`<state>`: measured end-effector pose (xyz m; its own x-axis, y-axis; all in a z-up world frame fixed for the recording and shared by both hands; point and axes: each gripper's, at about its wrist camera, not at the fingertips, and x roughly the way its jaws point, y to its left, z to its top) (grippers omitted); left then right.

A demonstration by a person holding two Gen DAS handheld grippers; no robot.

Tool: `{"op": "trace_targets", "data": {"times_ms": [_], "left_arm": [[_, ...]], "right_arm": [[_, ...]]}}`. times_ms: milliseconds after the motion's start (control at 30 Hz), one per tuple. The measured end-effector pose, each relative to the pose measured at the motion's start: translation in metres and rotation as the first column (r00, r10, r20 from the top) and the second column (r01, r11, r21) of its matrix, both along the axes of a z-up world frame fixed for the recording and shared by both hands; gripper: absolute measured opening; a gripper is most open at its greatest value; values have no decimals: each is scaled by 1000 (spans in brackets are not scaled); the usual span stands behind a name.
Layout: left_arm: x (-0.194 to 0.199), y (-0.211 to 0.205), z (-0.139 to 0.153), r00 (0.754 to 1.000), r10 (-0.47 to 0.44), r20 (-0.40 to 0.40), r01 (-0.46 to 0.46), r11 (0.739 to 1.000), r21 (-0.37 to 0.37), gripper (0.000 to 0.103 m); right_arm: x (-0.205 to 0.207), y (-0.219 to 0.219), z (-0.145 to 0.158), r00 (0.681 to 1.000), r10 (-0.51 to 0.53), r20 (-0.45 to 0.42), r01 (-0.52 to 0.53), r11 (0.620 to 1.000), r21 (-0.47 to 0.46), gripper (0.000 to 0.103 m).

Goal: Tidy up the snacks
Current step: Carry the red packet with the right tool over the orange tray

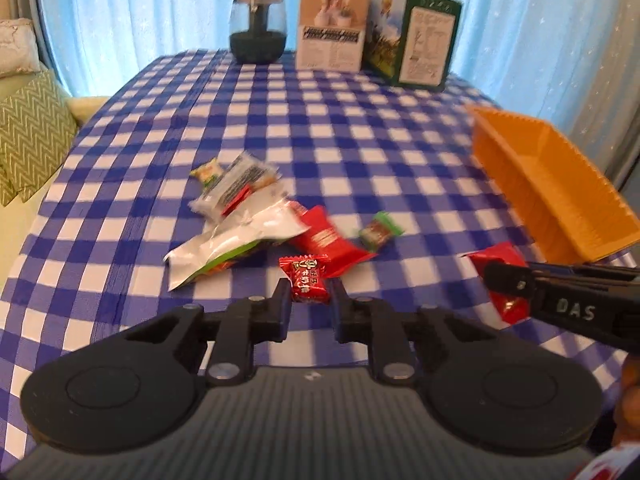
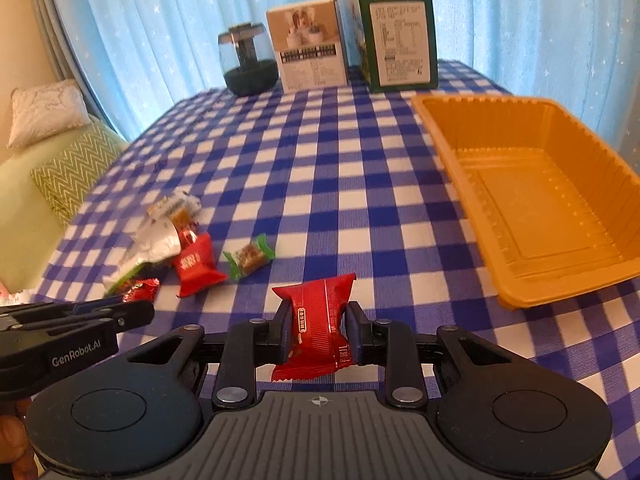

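Two black two-finger grippers are showing: the left gripper [image 1: 310, 300] and the right gripper [image 2: 318, 326], each pinching one snack. Eight wrapped snacks are showing in all. Three are red: a small red candy [image 1: 308, 278], a larger red foil packet [image 2: 316, 324], and a flat red sachet [image 1: 326, 240]. One orange ribbed plastic tray [image 2: 520, 200] is sitting at the right. Two upright cardboard boxes [image 2: 310, 46] and one dark glass jar [image 2: 248, 60] are standing far.

Bright daylight backlit through sheer blue curtains [image 1: 520, 20], mild glow there. Soft shadows on blue-white checked tablecloth [image 2: 320, 184]. Motion blur on scattered snack wrappers [image 1: 248, 208]. Strong fisheye bending, dark vignette corners.
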<state>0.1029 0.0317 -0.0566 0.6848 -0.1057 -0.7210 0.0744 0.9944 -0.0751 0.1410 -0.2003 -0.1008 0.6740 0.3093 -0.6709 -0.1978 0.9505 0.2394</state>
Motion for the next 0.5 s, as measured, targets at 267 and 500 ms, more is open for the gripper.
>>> {"op": "trace_targets", "data": {"times_ms": [267, 500], "left_arm": [[3, -55, 38, 992, -112, 62, 113, 993, -27, 18], [19, -124, 53, 968, -234, 93, 240, 968, -68, 18]], "right_arm": [[-7, -41, 37, 993, -70, 96, 69, 997, 19, 28], [6, -111, 50, 973, -192, 126, 189, 981, 30, 28]]}}
